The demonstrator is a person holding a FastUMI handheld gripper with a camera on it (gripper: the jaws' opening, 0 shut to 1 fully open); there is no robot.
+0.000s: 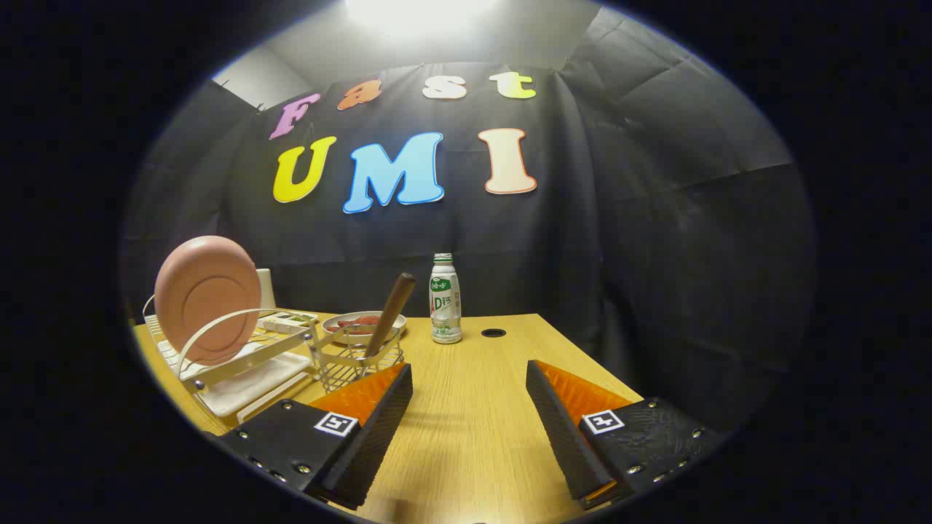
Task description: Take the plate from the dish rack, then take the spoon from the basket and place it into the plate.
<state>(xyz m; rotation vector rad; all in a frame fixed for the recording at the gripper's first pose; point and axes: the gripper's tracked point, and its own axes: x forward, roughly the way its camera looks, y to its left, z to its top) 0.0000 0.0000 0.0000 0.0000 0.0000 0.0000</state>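
Note:
A pink plate (207, 298) stands on edge in the white wire dish rack (240, 364), off to the left beyond my left finger. A small wire basket (357, 364) hangs on the rack's right end, and a spoon's brown handle (391, 313) leans up out of it. My gripper (470, 378) is open above the wooden table, with nothing between its fingers. The basket sits just past the left fingertip (397, 382).
A white and green bottle (445, 298) stands on the table ahead of the fingers, with a round cable hole (493, 332) to its right. A shallow dish (362, 324) with red contents lies behind the basket. The table's right edge runs beside my right finger.

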